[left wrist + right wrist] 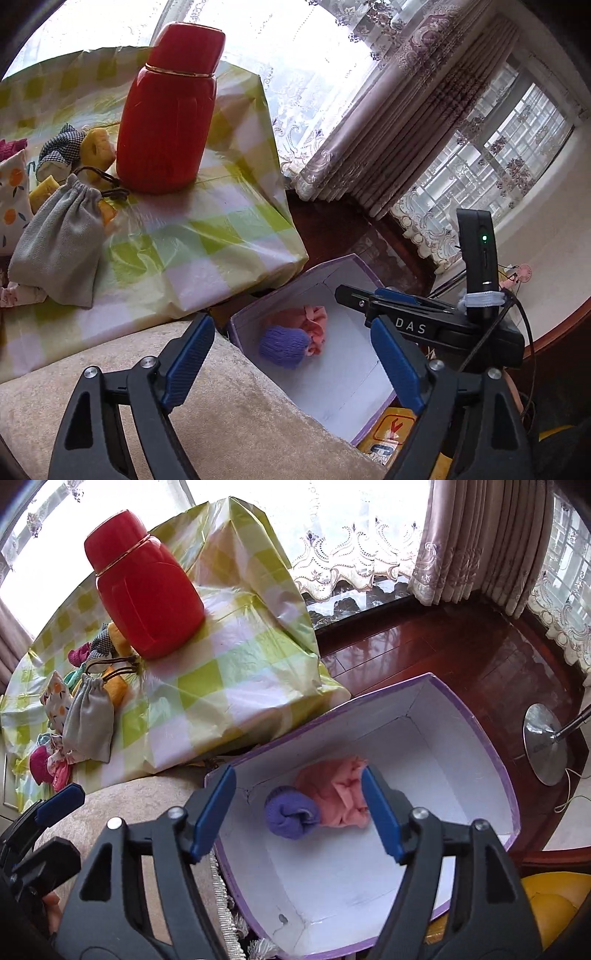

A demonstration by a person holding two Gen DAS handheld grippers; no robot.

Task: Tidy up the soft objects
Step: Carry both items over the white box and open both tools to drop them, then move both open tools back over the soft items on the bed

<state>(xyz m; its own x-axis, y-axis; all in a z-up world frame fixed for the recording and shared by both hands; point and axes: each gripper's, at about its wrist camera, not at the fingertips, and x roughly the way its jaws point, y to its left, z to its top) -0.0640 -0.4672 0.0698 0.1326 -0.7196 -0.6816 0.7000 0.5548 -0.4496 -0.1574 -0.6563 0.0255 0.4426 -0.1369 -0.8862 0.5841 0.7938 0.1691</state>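
Note:
A purple-rimmed box (332, 387) (461, 775) with a white inside stands on the floor beside the table. In it lie a rolled purple sock (282, 345) (291, 818) and a crumpled pink cloth (314, 325) (336, 797), touching each other. My left gripper (291, 325) hangs open over the box's near edge, nothing between its blue pads. My right gripper (297, 775) is open above the sock and cloth, also holding nothing. On the checked tablecloth (221, 229) lies a grey drawstring pouch (59, 243) (88, 723) among other soft items.
A red bottle (166, 110) (144, 587) stands upright on the table behind the pouch. A houndstooth fabric piece (61, 147), yellow sponge (98, 147) and orange-print pouch (13, 192) lie at the left. A beige cushion (221, 406) sits under my left gripper. A metal lamp base (545, 746) rests on the wooden floor.

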